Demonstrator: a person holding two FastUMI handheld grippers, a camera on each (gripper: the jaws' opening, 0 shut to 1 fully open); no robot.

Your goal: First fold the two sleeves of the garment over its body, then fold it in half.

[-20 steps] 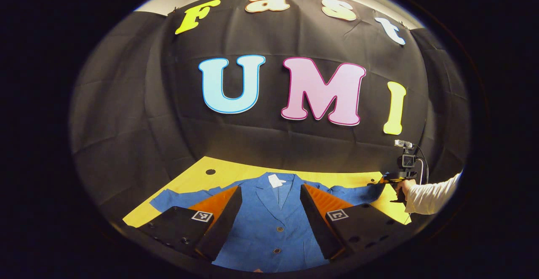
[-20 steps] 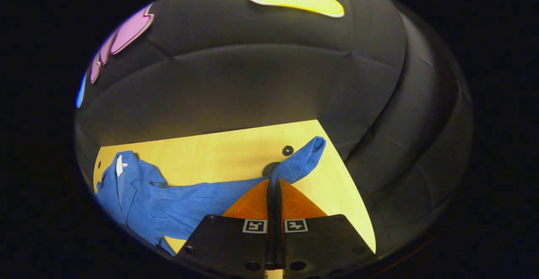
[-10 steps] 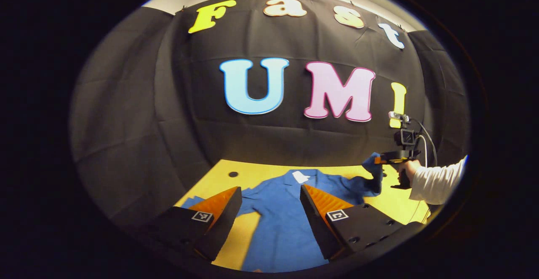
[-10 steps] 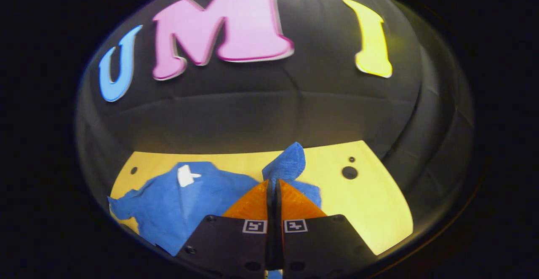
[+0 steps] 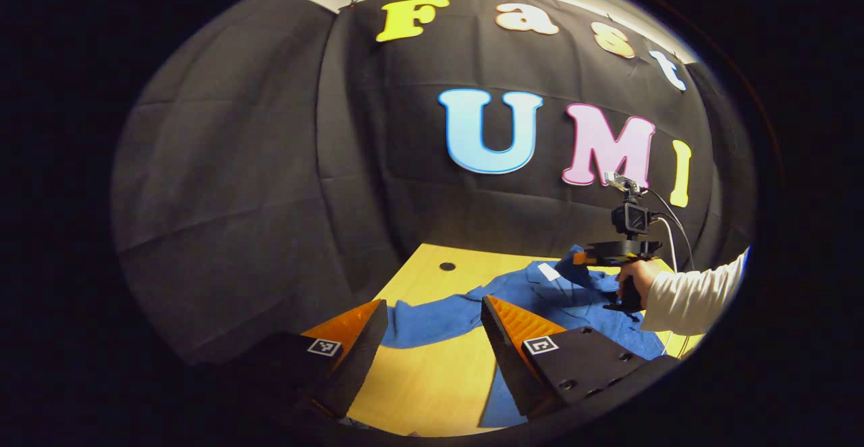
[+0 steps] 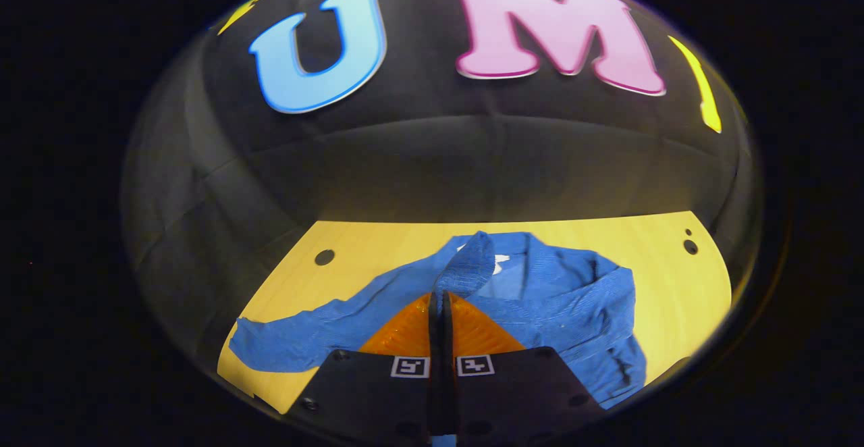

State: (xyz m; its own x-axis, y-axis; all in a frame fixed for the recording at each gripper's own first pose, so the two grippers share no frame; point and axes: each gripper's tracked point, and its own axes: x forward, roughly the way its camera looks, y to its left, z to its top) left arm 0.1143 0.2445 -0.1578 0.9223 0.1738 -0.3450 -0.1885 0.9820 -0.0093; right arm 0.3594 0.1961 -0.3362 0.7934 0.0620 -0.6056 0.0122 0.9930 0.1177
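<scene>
Above jacket, right tongs pinching sleeve

Left tongs agape, low. Right tongs pinched together, held by hand.

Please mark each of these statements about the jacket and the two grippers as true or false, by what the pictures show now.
1. The right gripper is shut on a sleeve. True.
2. The left gripper holds the other sleeve. False: it is open, with the sleeve lying flat on the table.
3. The jacket is red. False: it is blue.
4. The held sleeve is raised over the jacket's body. True.
</scene>
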